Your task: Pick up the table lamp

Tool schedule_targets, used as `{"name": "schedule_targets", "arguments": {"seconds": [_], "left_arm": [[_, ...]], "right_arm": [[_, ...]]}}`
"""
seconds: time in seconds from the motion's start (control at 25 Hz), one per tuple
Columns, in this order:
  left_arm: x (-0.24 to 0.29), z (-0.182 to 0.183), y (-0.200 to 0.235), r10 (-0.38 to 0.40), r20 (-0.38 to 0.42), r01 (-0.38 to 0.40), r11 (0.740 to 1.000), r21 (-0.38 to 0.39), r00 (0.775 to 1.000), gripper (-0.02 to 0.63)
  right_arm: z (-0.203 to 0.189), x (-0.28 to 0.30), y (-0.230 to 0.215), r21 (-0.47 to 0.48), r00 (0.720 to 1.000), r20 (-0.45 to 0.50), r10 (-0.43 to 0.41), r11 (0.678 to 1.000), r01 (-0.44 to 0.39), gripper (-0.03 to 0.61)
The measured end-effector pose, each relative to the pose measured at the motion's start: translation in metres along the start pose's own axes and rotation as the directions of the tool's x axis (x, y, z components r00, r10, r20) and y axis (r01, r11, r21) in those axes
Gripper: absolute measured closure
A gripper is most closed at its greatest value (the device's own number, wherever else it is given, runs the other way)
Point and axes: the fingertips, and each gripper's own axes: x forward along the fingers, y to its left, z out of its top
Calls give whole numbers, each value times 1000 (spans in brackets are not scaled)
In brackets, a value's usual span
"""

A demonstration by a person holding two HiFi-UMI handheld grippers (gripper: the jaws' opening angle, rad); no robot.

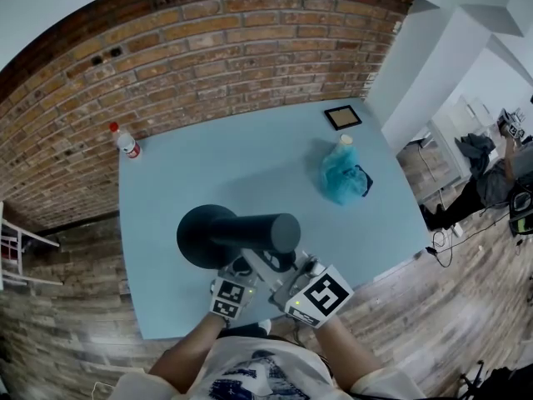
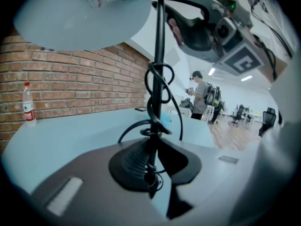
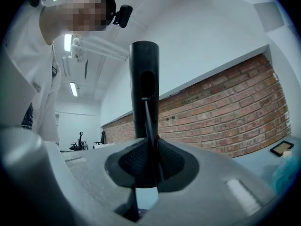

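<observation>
We hold the table lamp [image 1: 250, 233] by its thin stem [image 2: 159, 46], both grippers clamped on it.
It stands upright at the table's [image 1: 208, 165] near edge; left gripper [image 2: 150, 173] and right gripper [image 3: 146, 175] sit side by side.

The table lamp [image 1: 241, 236] is at the near centre of the desk [image 1: 250, 165], with the left tongs [image 1: 241, 268] and right tongs [image 1: 291, 273] side by side at its near side. A bottle [image 1: 126, 141] stands far left, a frame [image 1: 342, 117] far right, and a bag [image 1: 343, 177] lies before the frame.
</observation>
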Motion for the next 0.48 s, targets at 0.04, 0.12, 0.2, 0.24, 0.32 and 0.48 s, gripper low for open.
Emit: {"name": "schedule_targets", "arguments": {"seconds": [0.04, 0.12, 0.2, 0.24, 0.32, 0.48], "left_arm": [[0, 0, 0, -3, 5, 3, 1000, 2, 1000, 566], [1, 0, 0, -3, 11, 3, 1000, 13, 1000, 566], [1, 0, 0, -2, 17, 1, 1000, 23, 1000, 568], [0, -1, 1, -2, 20, 1, 1000, 25, 1000, 569], [0, -1, 1, -3, 24, 3, 1000, 29, 1000, 569], [0, -1, 0, -3, 25, 2, 999, 39, 1000, 569]], "right_arm": [[0, 0, 0, -15, 1000, -2, 1, 1000, -1, 526], [1, 0, 1, -26, 1000, 1, 1, 1000, -1, 529], [0, 0, 1, -25, 1000, 4, -4, 1000, 4, 529], [0, 0, 1, -23, 1000, 6, -7, 1000, 7, 531], [0, 0, 1, -21, 1000, 9, -15, 1000, 15, 531], [0, -1, 2, -26, 1000, 5, -21, 999, 21, 532]]}}
